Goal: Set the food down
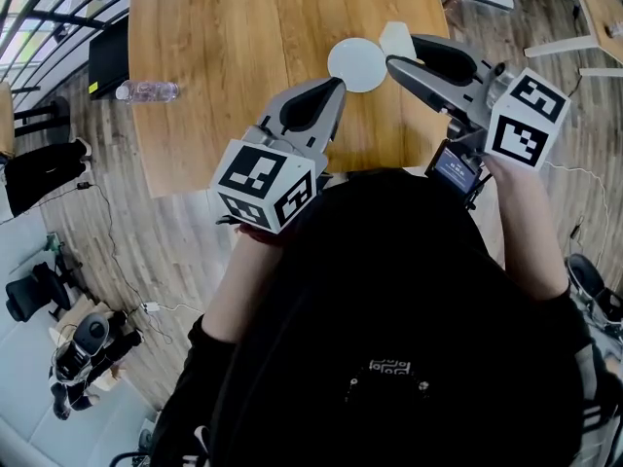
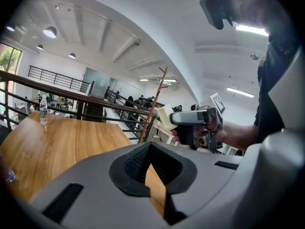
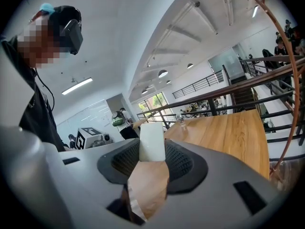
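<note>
Food (image 1: 397, 39), reading left to right: where is it? (Desk)

Far right of the line-up. On the table (image 1: 243, 47), a clear water bottle (image 1: 146, 90) lies by the left edge, its label too small to read. Next comes the left hand-held gripper (image 1: 334, 88), jaws closed together with nothing between them, raised over the wood. Then a round white plate (image 1: 357, 64) on the table. The food, a pale cream block, is pinched between the jaws of the right hand-held gripper (image 1: 393, 54), its end standing out past the tips, just beside the plate's right rim in the head view. (Photographer)

Any writing to quote? (Desk)

None legible. Each hand-held gripper carries a cube of black-and-white square markers, patterns only. A small lit screen (image 1: 456, 170) on the right one is too small to read, as is the pale print (image 1: 389, 366) on the person's black top. (Photographer)
</note>
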